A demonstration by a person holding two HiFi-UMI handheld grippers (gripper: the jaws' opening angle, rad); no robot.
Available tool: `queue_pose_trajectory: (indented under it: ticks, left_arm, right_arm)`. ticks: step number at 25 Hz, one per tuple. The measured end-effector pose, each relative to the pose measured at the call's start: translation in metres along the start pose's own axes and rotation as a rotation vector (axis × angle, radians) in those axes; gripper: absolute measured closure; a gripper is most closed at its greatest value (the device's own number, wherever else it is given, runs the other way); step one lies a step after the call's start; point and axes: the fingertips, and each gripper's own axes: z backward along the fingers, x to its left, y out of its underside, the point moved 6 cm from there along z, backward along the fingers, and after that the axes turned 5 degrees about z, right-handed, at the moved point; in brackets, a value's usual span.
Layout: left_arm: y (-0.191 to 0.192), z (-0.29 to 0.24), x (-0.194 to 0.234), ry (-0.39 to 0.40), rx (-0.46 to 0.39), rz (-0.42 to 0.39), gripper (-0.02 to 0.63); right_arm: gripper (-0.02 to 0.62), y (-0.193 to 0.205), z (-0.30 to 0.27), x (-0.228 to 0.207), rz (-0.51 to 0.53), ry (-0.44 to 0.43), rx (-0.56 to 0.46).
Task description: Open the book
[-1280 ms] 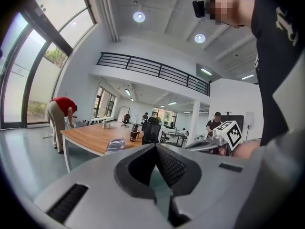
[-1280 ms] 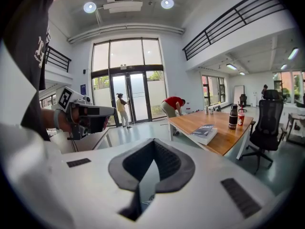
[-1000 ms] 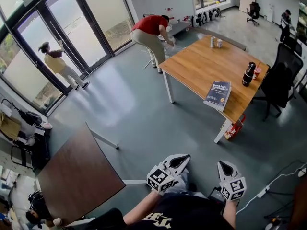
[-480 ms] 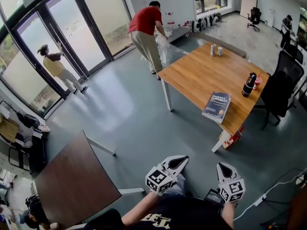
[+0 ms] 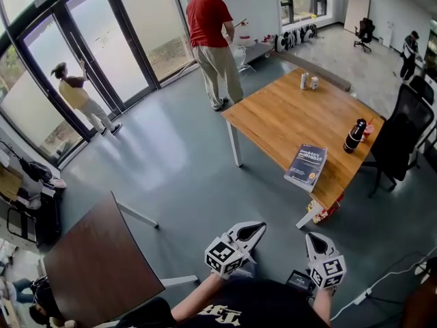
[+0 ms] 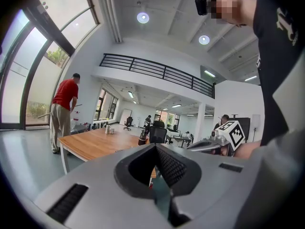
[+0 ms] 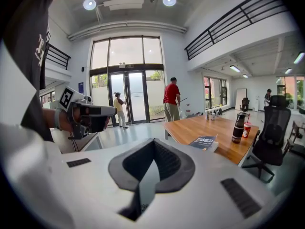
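Observation:
A dark blue book (image 5: 306, 166) lies closed near the front corner of the wooden table (image 5: 287, 115). It also shows in the right gripper view as the book (image 7: 202, 141) on the table's near edge. Both grippers hang low in front of my body, well short of the table. My left gripper (image 5: 255, 228) is shut with nothing in it, its jaws meeting at the tip (image 6: 155, 147). My right gripper (image 5: 313, 238) is also shut and empty (image 7: 153, 142). Each gripper sees the other: the right gripper (image 6: 224, 138), the left gripper (image 7: 90, 116).
A black bottle (image 5: 354, 135), a red cup (image 5: 367, 124) and two cans (image 5: 308, 81) stand on the table. A black office chair (image 5: 403, 121) is at its right side. A person in a red shirt (image 5: 212, 26) stands by its far corner. A dark table (image 5: 95, 265) is at my left.
The wooden table and book have come nearer in the head view. The person in red has straightened up from bending over. Both grippers keep their place before my body, still shut.

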Motion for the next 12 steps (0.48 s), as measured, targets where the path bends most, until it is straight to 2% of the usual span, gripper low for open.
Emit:
queue_pose_trajectory:
  ticks: [12]
  left_arm:
    - [-0.028,-0.038,0.048,0.037,0.005,0.003,0.600]
  right_arm:
    - [0.607,-0.029,-0.043,-0.029,-0.004,0.031,0.007]
